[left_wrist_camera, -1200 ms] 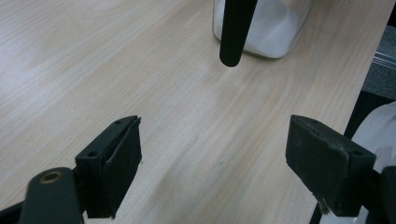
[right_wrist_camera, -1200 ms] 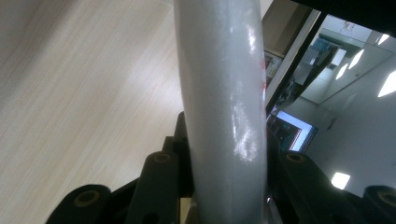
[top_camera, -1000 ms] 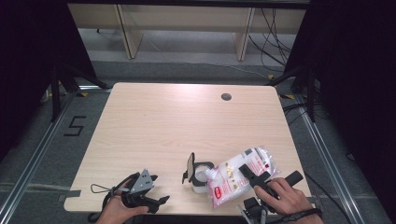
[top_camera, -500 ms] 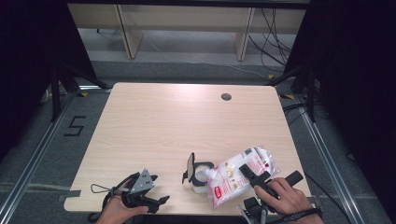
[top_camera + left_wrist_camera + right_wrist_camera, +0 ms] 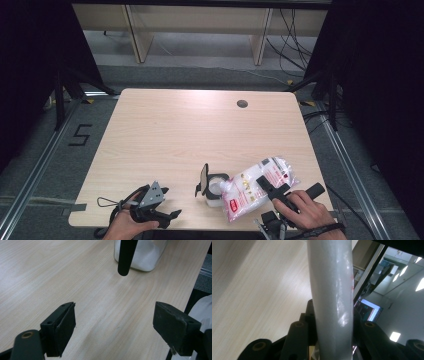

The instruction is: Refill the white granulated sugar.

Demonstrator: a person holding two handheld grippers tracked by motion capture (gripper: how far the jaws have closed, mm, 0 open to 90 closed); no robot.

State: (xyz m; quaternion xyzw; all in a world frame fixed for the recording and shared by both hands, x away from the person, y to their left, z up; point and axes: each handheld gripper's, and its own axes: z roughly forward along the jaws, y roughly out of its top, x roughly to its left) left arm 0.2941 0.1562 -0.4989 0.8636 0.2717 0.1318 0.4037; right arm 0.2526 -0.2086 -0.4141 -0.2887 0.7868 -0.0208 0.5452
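I see one table (image 5: 165, 135), one plastic bag (image 5: 252, 187) of white powder and one small open jar (image 5: 216, 187) with its black lid (image 5: 203, 179) flipped up. My right gripper (image 5: 272, 189) pinches the bag, which tilts with its lower end just beside the jar's mouth, near the table's front edge. My left gripper (image 5: 167, 216) rests at the front edge, jaws spread wide with nothing between them, well apart from the jar. The far half of the table lies bare.

black two-jaw grippers (image 5: 159, 216), grey triangular plate, looped cable.
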